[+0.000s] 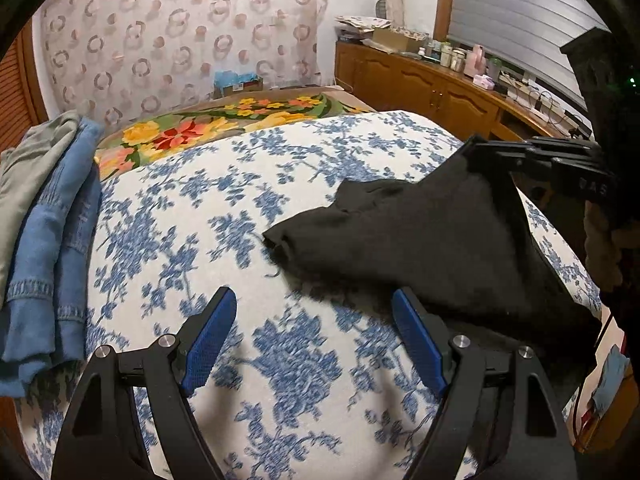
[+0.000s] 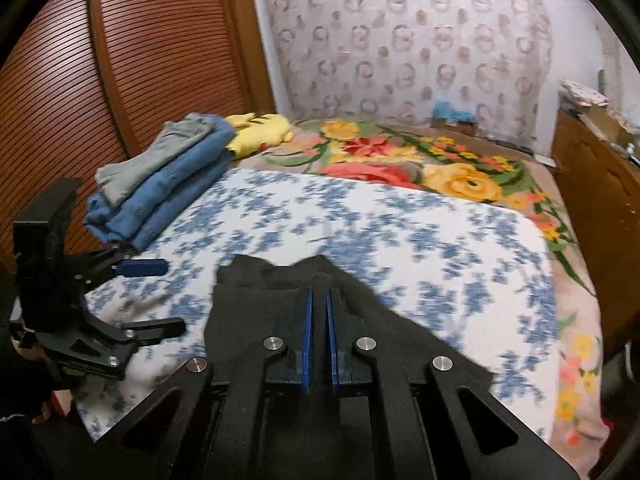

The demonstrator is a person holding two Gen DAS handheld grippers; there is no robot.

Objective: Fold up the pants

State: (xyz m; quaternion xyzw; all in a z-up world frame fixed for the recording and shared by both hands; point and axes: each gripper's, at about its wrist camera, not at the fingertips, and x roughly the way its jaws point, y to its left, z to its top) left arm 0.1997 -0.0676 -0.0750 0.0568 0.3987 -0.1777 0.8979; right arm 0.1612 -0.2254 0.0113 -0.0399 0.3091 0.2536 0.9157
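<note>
Folded jeans [image 2: 160, 200] lie stacked beside a yellow cloth [image 2: 260, 130] on the floral blanket [image 2: 460, 168].

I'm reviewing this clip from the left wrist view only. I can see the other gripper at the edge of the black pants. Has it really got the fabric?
Observer: Yes. In the right wrist view, the right gripper has its blue pads nearly together, with the black pants pinched between them.
Operator: And the left gripper, seen from the side: is anything in it?
Observer: No. The left gripper has its jaws apart over the bedspread, with nothing between them.
Operator: Is there anything beyond the folded stack that I cannot see?
Observer: A yellow cloth lies just behind the folded stack.
</note>
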